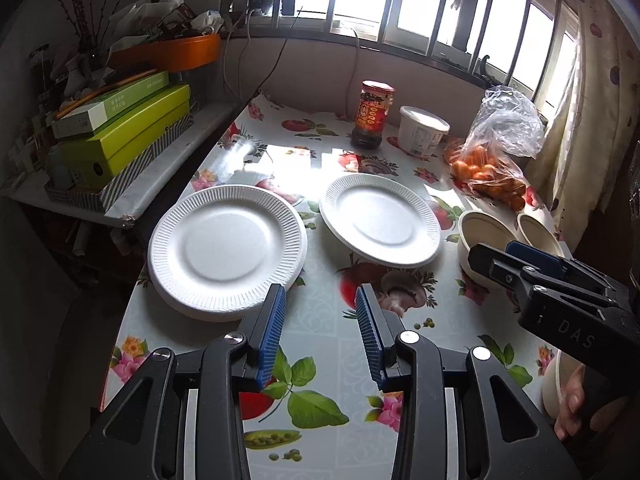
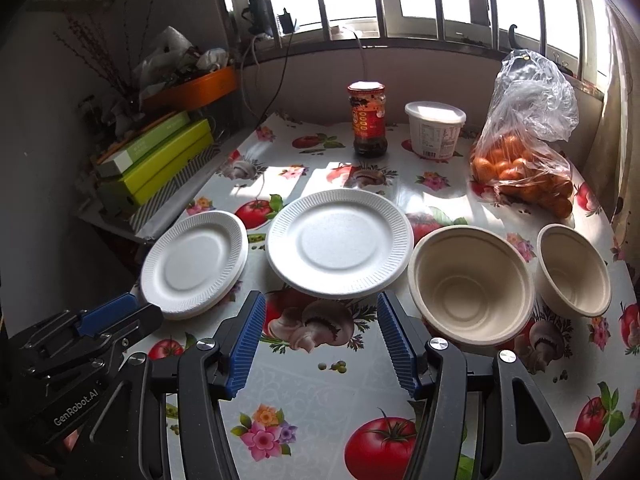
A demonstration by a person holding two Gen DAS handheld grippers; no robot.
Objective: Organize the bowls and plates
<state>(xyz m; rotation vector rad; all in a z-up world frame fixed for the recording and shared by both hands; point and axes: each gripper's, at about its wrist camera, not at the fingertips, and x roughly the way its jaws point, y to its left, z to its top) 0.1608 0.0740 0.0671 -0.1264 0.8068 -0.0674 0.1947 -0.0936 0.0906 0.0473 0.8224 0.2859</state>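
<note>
Two white foam plates lie on the flowered table: a left one (image 1: 226, 250) (image 2: 196, 264), which looks like a small stack, and a middle one (image 1: 380, 224) (image 2: 340, 242). Two beige paper bowls stand to the right, a large one (image 2: 470, 280) (image 1: 482, 236) and a smaller one (image 2: 574, 270) (image 1: 538, 232). My left gripper (image 1: 320, 300) is open and empty, just in front of the left plate's near edge. My right gripper (image 2: 320, 308) is open and empty, at the near edge of the middle plate. Each gripper shows in the other's view.
At the back stand a sauce jar (image 2: 367, 122), a white tub (image 2: 435, 130) and a bag of oranges (image 2: 524, 168). Green boxes (image 1: 128, 136) sit on a side shelf to the left. Another beige bowl rim (image 2: 580, 450) shows at the near right.
</note>
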